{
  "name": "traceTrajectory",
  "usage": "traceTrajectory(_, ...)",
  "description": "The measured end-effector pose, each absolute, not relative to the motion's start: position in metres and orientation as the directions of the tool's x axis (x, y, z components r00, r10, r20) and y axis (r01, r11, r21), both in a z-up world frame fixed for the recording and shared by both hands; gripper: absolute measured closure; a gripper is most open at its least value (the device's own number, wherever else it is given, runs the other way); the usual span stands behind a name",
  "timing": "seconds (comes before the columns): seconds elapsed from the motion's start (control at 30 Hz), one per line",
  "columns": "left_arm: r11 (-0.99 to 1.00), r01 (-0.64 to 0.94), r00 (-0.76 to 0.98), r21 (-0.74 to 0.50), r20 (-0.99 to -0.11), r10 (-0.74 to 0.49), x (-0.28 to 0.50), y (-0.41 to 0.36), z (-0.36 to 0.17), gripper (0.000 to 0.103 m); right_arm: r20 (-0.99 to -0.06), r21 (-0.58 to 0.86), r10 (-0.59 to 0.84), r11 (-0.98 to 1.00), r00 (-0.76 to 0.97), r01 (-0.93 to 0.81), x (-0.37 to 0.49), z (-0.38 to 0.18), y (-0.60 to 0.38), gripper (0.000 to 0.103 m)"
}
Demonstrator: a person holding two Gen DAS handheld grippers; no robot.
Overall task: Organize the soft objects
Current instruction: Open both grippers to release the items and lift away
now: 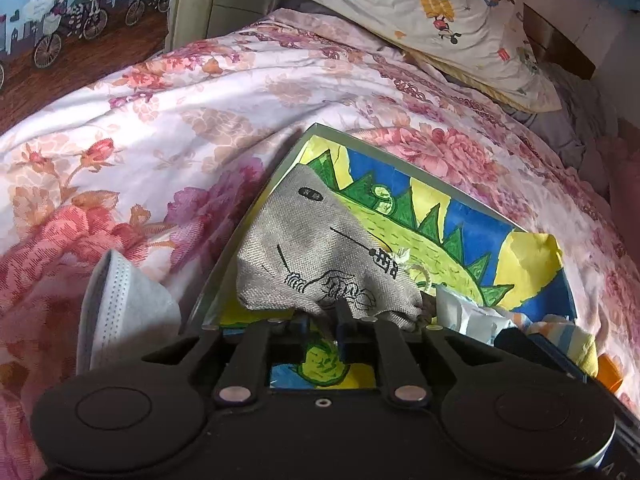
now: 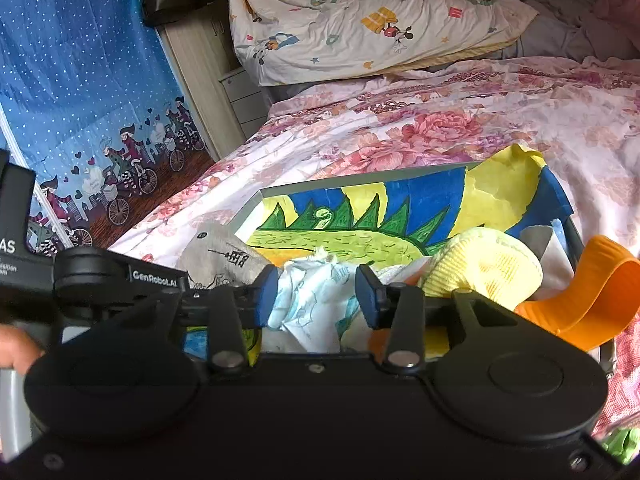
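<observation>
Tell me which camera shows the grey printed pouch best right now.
Left wrist: the grey pouch fills the centre, print readable, left gripper shut on its lower edge. Right wrist shows only one corner behind the gripper.

both my wrist cams look forward along their tongs, angled down and close over the tray [image 1: 256, 204] with the dinosaur drawing on the bed [image 1: 168, 120]. left cam sits at its left side, right cam further right. both share the tray [image 2: 320, 186], grey pouch [image 1: 320, 248], floral bedspread and cartoon pillow [image 2: 360, 20].
</observation>
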State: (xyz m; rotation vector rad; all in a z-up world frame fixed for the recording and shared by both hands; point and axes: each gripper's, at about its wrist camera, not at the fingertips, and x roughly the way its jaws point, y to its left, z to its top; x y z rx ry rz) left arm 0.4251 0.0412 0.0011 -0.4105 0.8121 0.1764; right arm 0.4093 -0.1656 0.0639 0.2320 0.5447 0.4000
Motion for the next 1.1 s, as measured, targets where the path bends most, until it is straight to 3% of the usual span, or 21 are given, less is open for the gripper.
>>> traceTrajectory(0.23, 0.901, -0.335, 0.695, -0.275, -0.718, 0.038, 0.413, 0.041, 0.01, 0.056, -0.423, 0.368, 0.446, 0.88, 0.789, -0.3, 0.408, 0.067, -0.175, 0.053)
traceTrajectory(0.5, 0.906, -0.327, 0.768, -0.268, -0.634, 0.089, 0.379, 0.035, 0.035, 0.03, -0.39, 0.37, 0.441, 0.879, 0.809, -0.301, 0.401, 0.08, -0.181, 0.025)
traceTrajectory(0.57, 0.899, -0.325, 0.788, -0.295, -0.61, 0.085, 0.364, 0.035, 0.042, 0.025, -0.373, 0.346, 0.433, 0.886, 0.82, -0.31, 0.395, 0.088, -0.182, 0.006)
traceTrajectory(0.6, 0.901, -0.314, 0.796, -0.301, -0.6, 0.077, 0.356, 0.034, 0.045, 0.021, -0.365, 0.326, 0.43, 0.89, 0.826, -0.319, 0.392, 0.092, -0.183, 0.002)
traceTrajectory(0.93, 0.954, -0.189, 0.892, -0.232, -0.447, 0.068, 0.292, 0.005, 0.087, 0.008, -0.27, 0.209, 0.396, 0.914, 0.878, -0.348, 0.342, 0.14, -0.185, 0.001)
traceTrajectory(1.1, 0.95, -0.175, 0.915, -0.258, -0.4, 0.06, 0.264, -0.004, 0.109, 0.003, -0.246, 0.181, 0.367, 0.927, 0.897, -0.33, 0.32, 0.166, -0.19, 0.001)
